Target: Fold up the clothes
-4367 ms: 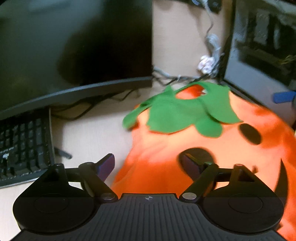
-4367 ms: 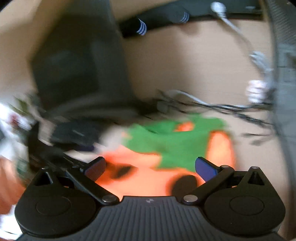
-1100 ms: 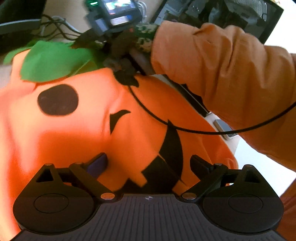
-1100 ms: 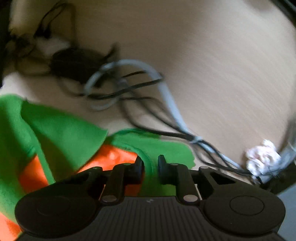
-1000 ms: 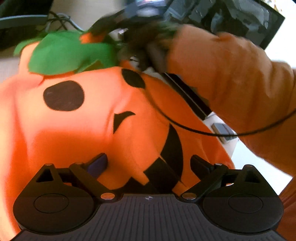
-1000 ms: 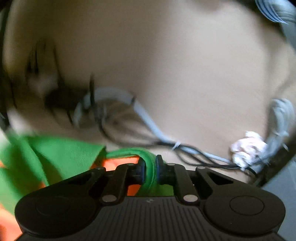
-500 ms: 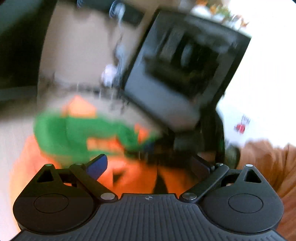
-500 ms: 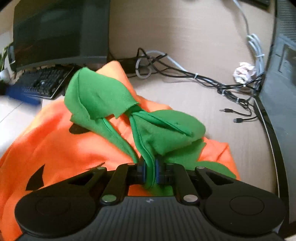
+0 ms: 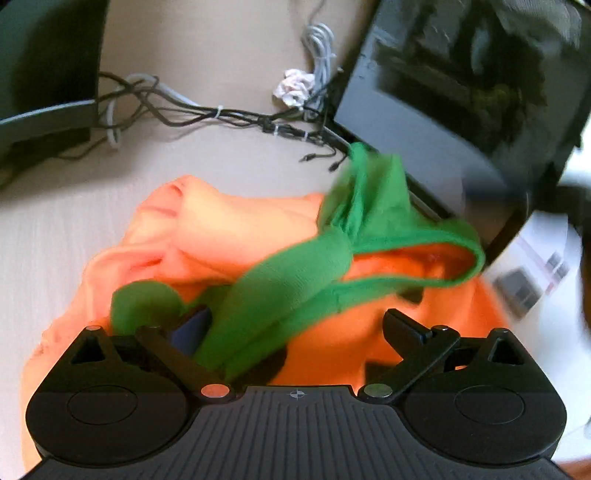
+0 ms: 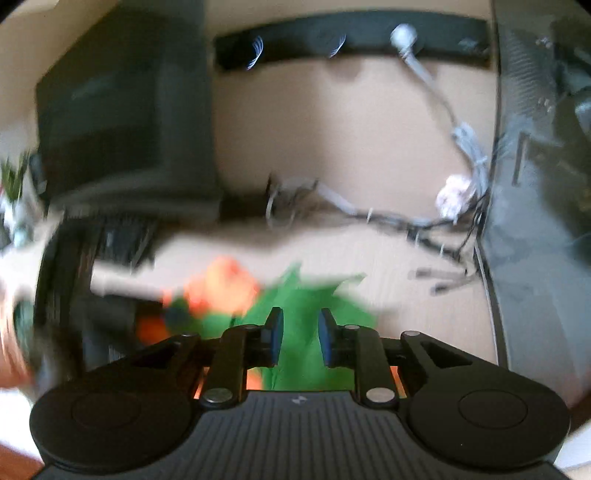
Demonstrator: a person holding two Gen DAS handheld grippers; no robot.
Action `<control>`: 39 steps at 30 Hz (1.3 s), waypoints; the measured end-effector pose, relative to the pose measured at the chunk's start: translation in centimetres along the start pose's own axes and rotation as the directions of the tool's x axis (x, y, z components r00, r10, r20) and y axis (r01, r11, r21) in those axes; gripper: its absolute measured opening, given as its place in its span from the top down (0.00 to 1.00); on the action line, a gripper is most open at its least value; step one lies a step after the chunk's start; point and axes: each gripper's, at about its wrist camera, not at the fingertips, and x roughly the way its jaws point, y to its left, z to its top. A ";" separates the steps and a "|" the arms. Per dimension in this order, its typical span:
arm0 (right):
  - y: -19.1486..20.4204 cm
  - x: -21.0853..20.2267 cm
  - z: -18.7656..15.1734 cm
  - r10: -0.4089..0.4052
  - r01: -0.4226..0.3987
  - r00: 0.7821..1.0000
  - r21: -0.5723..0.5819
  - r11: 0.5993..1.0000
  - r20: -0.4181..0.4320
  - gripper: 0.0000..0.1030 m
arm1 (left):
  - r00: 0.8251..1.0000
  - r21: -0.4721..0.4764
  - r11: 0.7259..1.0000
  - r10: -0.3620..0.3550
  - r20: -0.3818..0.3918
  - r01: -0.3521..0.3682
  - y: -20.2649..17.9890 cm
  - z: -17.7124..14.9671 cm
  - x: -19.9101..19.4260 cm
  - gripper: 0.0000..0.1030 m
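The orange pumpkin garment (image 9: 229, 229) lies bunched on the desk, its green leaf collar (image 9: 295, 280) pulled into a stretched strip and loop toward the right. My left gripper (image 9: 295, 317) is open wide just above it, with the green strip running between its fingers close to the left finger (image 9: 192, 325). The right wrist view is motion-blurred. There my right gripper (image 10: 299, 325) has its pads a little apart, and the green collar (image 10: 306, 295) fills the gap and spreads past both fingers. A lump of the orange garment (image 10: 221, 284) shows to the left.
A dark monitor (image 9: 44, 55) stands at the back left and a black computer case (image 9: 461, 92) at the right. Tangled cables (image 9: 221, 114) and a crumpled tissue (image 9: 295, 86) lie behind the garment. A keyboard (image 10: 110, 236) sits at left, a power strip (image 10: 351, 29) on the wall.
The right gripper, shut on the green collar half a second ago, now has its pads apart. The garment has been pulled from flat into a bunch. The left gripper stayed open.
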 end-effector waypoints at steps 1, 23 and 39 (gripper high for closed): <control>-0.2 0.7 0.8 0.000 0.000 1.000 0.013 1.000 0.013 0.81 | 1.000 0.019 1.000 0.012 0.000 -0.012 -0.2 0.0 0.1 0.02; -2.4 6.2 0.8 -0.012 0.006 0.990 -0.045 0.999 -0.141 0.39 | 0.998 -0.228 0.972 -0.058 0.025 0.062 2.3 2.7 0.4 0.01; -1.2 16.2 1.1 0.018 -0.053 0.938 -0.092 0.994 -0.346 0.70 | 1.000 -0.174 0.985 -0.001 0.021 0.004 0.5 3.0 -3.8 0.01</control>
